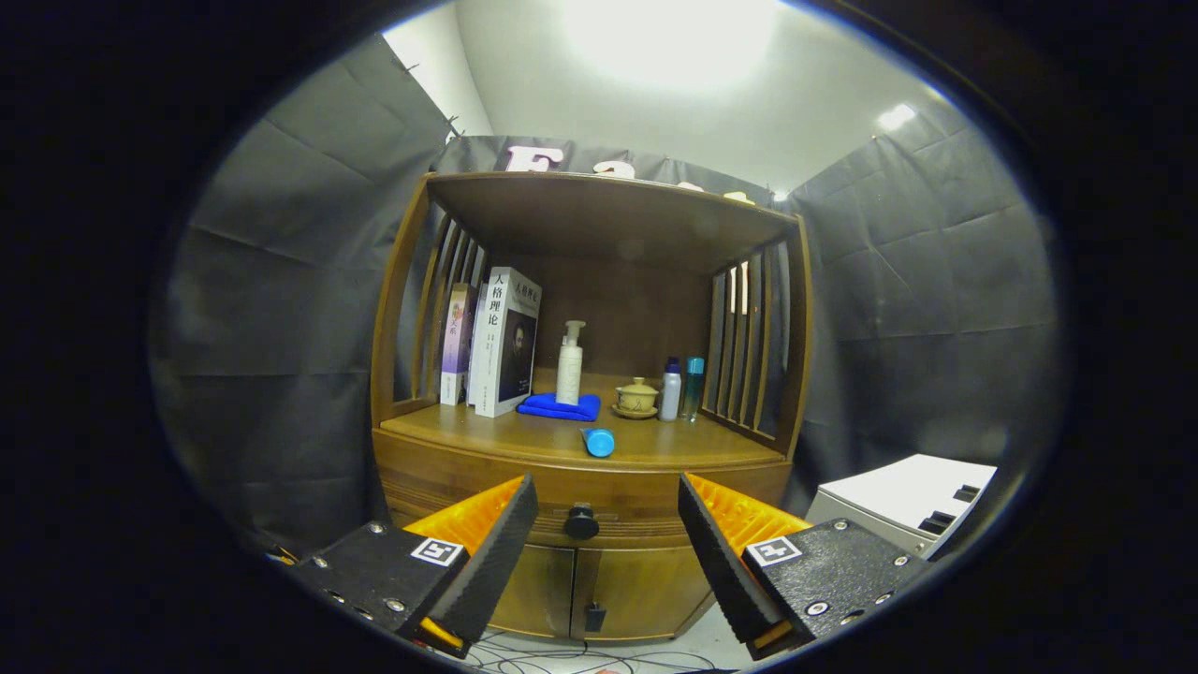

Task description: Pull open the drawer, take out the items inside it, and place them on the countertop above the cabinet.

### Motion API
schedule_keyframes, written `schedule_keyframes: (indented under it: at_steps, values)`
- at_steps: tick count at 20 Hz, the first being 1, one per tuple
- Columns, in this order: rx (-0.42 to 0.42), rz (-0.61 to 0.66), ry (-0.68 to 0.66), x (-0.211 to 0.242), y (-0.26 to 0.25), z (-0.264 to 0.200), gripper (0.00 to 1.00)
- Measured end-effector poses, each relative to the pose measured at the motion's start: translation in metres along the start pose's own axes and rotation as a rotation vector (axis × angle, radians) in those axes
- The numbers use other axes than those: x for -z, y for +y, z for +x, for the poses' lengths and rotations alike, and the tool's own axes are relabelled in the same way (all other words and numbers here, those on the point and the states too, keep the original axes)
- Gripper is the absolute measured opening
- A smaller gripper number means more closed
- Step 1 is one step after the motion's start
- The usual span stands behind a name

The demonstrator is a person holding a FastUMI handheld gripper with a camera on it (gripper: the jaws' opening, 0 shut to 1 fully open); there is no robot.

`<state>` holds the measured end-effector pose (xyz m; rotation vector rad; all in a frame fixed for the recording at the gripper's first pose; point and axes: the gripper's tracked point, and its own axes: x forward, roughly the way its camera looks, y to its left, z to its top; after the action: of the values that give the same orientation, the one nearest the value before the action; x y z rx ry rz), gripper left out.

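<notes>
Facing the wooden cabinet [580, 468] at frame centre, the gripper [608, 510] hangs wide open, empty, its fingers flanking the shut drawer's knob [580, 521] low centre; a hurried pull could roll the blue-capped tube [597, 441] off the worktop [487, 432].

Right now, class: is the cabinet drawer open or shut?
Shut: the drawer front sits flush, its knob between the open gripper fingers, untouched.

1. Two books [494, 342] stand upright at the shelf's left end.
2. A white pump bottle [569, 363] stands behind a folded blue cloth [560, 406].
3. A lidded yellow cup [636, 396] sits on a saucer beside two small bottles [680, 388].
4. A white box [903, 501] stands right of the cabinet.
</notes>
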<state>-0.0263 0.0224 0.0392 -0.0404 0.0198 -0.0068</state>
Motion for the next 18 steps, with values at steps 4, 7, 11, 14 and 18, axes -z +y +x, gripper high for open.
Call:
schedule_keyframes:
  at_steps: [4, 7, 11, 14, 18]
  values:
    - [0.001, -0.026, 0.027, 0.018, 0.005, -0.010, 0.94]
    - [-0.009, -0.072, 0.014, 0.019, 0.008, -0.012, 0.94]
    - [-0.043, -0.096, 0.030, 0.027, 0.018, -0.012, 0.94]
    - [-0.053, -0.067, 0.022, 0.026, 0.019, -0.011, 0.94]
    - [-0.041, -0.038, 0.022, 0.028, 0.012, -0.011, 0.95]
